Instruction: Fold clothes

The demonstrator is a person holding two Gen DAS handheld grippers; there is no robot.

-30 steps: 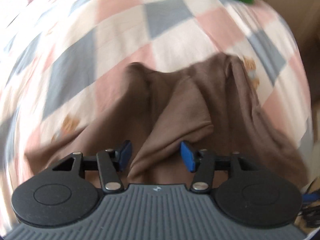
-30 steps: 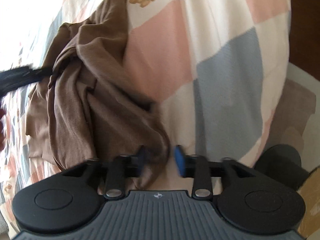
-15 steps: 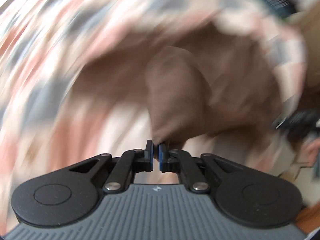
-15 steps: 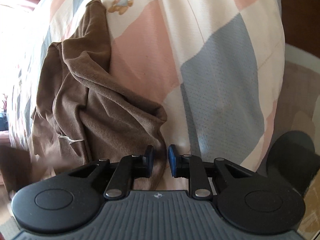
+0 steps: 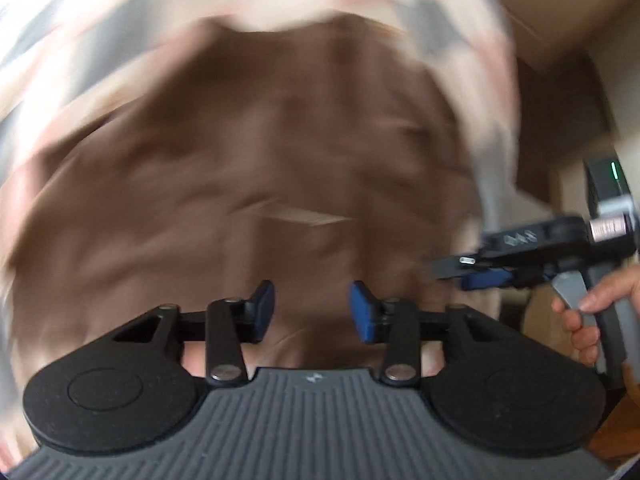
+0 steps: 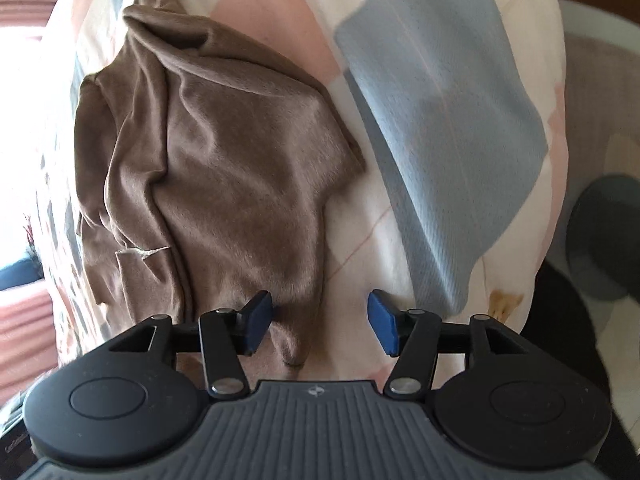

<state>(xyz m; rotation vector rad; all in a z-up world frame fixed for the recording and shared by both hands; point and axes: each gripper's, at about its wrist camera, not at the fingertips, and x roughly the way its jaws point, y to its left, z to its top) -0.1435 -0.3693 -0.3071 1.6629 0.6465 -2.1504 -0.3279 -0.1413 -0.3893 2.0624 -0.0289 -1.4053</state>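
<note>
Opening over brown garment point(image 6: 224, 168): left gripper point(image 5: 312, 311), right gripper point(image 6: 320, 326), both empty; cloth soft, limp; grasp hem corner nearest right gripper.

the garment point(image 6: 224, 168) is a plain soft brown, with a pale tag near the lower left of the frame. the bedspread point(image 6: 440, 92) under it is a check of pink, grey-blue and cream, with little tan teddy bear prints. both grippers are black with blue pads point(image 6: 382, 322), and the ribbed housing along the bottom is dark grey.
</note>
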